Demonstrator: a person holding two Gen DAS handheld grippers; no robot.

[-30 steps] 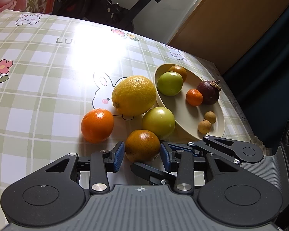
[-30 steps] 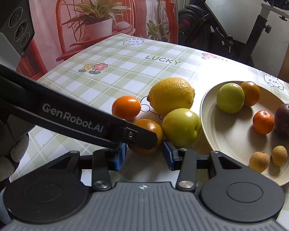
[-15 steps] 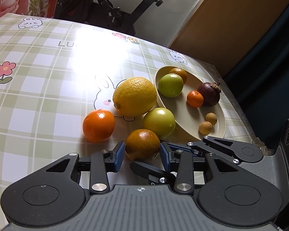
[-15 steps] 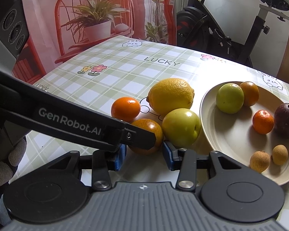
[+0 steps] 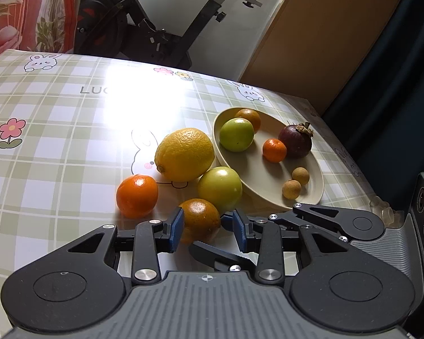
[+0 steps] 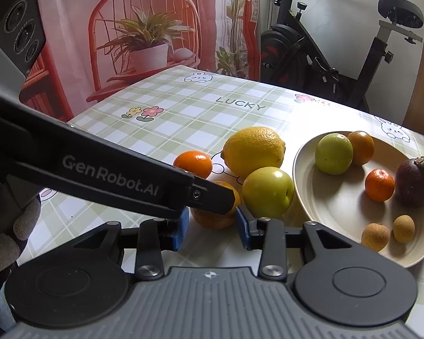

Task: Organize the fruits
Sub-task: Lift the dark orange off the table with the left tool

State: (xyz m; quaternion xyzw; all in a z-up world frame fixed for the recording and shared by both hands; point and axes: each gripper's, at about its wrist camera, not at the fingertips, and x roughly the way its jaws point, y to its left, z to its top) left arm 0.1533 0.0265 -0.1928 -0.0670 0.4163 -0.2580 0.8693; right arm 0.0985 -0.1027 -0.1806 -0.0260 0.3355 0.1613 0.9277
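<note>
The left claw (image 6: 209, 197) covers part of the dark orange (image 6: 212, 217) in the right view. The plate (image 6: 410, 257) hides its near edge behind the right claw's body.

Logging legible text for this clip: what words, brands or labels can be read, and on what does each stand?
"LUCKY": printed on the checked tablecloth, whole in the right wrist view; in the left wrist view glare cuts it to "LUC".
"GenRobot.AI": white lettering on the arm of the left gripper, read in the right wrist view.
No other text, numbers or fruit stickers are readable.
</note>
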